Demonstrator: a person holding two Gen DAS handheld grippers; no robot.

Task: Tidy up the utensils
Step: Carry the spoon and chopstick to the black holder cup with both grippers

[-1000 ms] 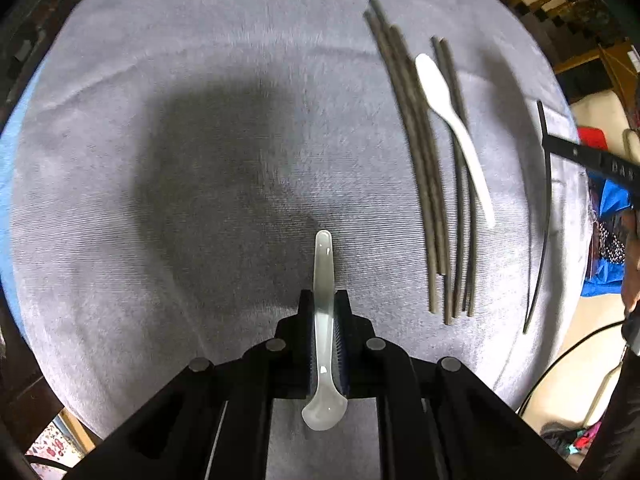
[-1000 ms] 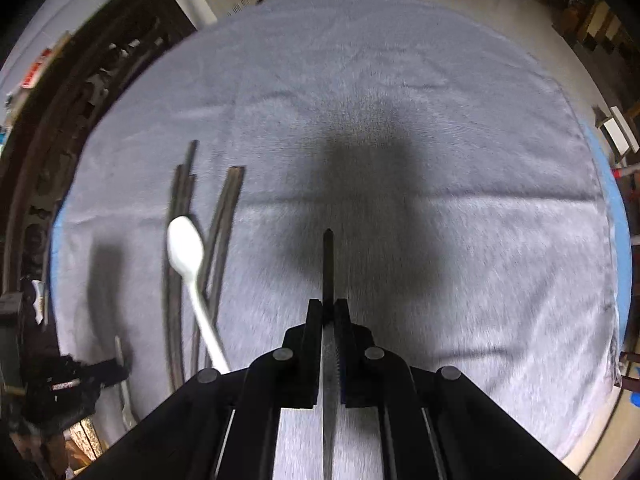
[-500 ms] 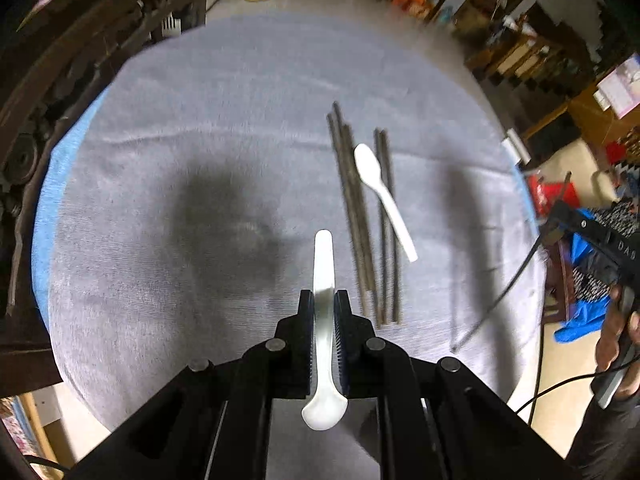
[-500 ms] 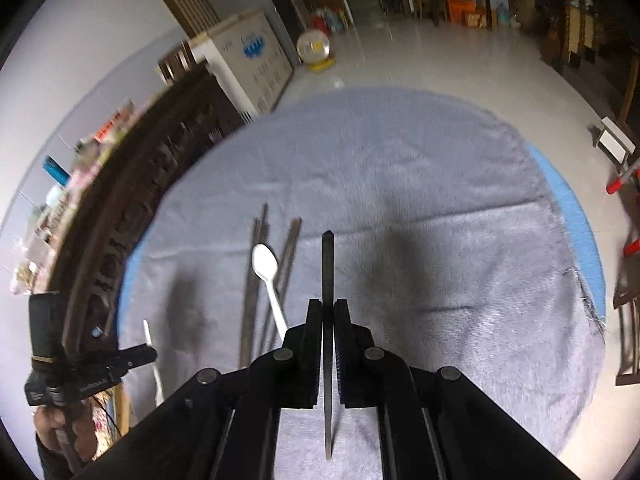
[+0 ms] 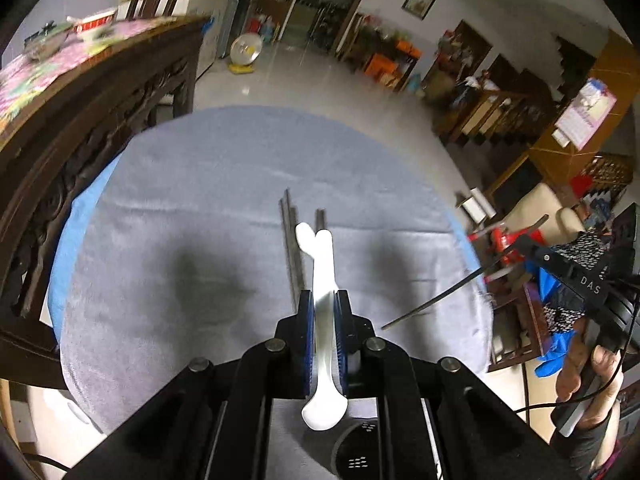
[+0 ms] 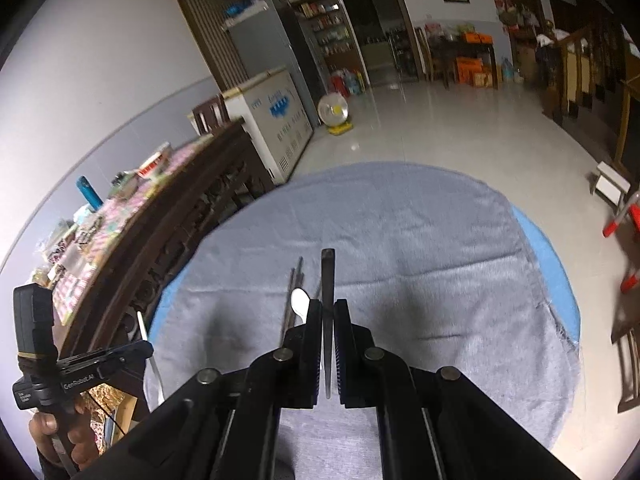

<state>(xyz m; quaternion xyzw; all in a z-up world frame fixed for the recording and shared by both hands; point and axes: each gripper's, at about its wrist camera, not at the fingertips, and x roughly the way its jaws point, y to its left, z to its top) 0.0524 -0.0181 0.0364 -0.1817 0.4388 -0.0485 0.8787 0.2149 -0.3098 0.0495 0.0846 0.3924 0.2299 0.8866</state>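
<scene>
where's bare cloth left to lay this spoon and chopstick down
Bare grey cloth lies left of the chopstick bundle, toward the carved wooden table, and right of it toward the blue edge. The middle is crowded: the bundle with a white spoon lying on it.

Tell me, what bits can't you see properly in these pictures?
- Left wrist view: the white spoon in the left gripper covers most of the table spoon.
- Right wrist view: the right gripper and its chopstick hide most of the chopsticks on the cloth.
</scene>
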